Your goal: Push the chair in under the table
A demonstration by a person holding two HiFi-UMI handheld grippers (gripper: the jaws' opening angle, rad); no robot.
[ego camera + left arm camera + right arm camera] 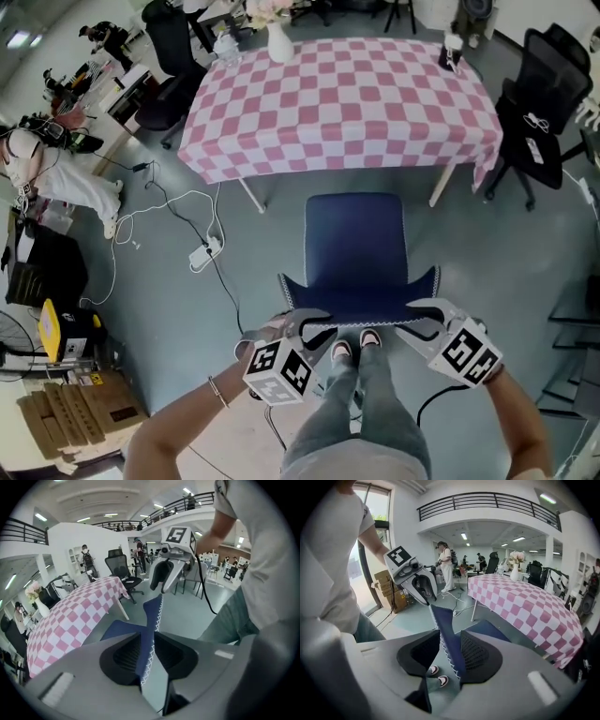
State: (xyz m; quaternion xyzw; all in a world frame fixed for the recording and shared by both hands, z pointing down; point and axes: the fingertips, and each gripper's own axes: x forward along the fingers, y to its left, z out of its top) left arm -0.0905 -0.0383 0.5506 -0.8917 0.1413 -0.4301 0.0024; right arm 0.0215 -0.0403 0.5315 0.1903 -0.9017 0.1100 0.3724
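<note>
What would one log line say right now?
left tongs: clamping chair back | right tongs: straddling it, gap showing | chair: not under table

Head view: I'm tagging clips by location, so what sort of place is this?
Probably an open-plan office or lab workspace: black office chairs stand around, a power strip lies on the floor, and the right gripper view shows a railed mezzanine above.
</note>
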